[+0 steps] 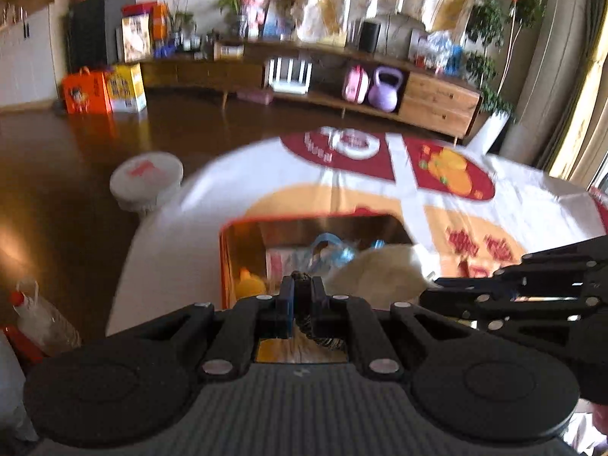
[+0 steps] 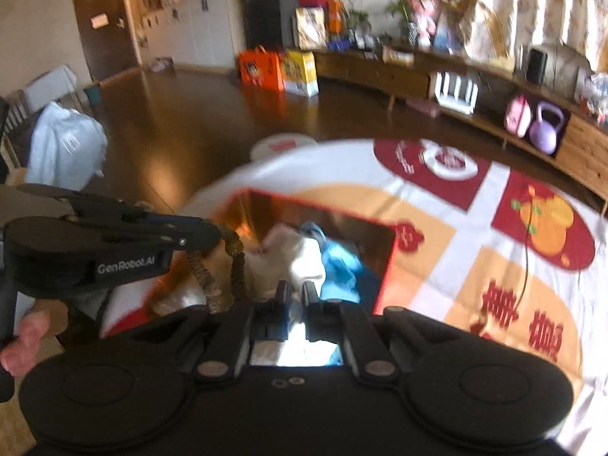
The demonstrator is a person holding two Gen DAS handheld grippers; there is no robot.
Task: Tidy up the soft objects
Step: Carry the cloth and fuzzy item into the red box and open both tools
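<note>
Between left fingers (image 1: 302,285): braided cord (image 1: 304,326), above box (image 1: 228,266).

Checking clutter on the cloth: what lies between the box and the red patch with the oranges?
Nothing: in the right wrist view, only bare printed tablecloth runs from the open box to the orange patch.

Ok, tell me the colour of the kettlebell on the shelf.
Pale purple kettlebell, clearest in the left wrist view.

Two grippers are seen, the left gripper (image 1: 302,285) and the right gripper (image 2: 296,292). One open box (image 2: 383,262) is counted on one table (image 1: 171,235). One purple kettlebell (image 1: 384,89), one round stool (image 1: 146,180) and two gift bags (image 2: 262,70) are counted.
</note>
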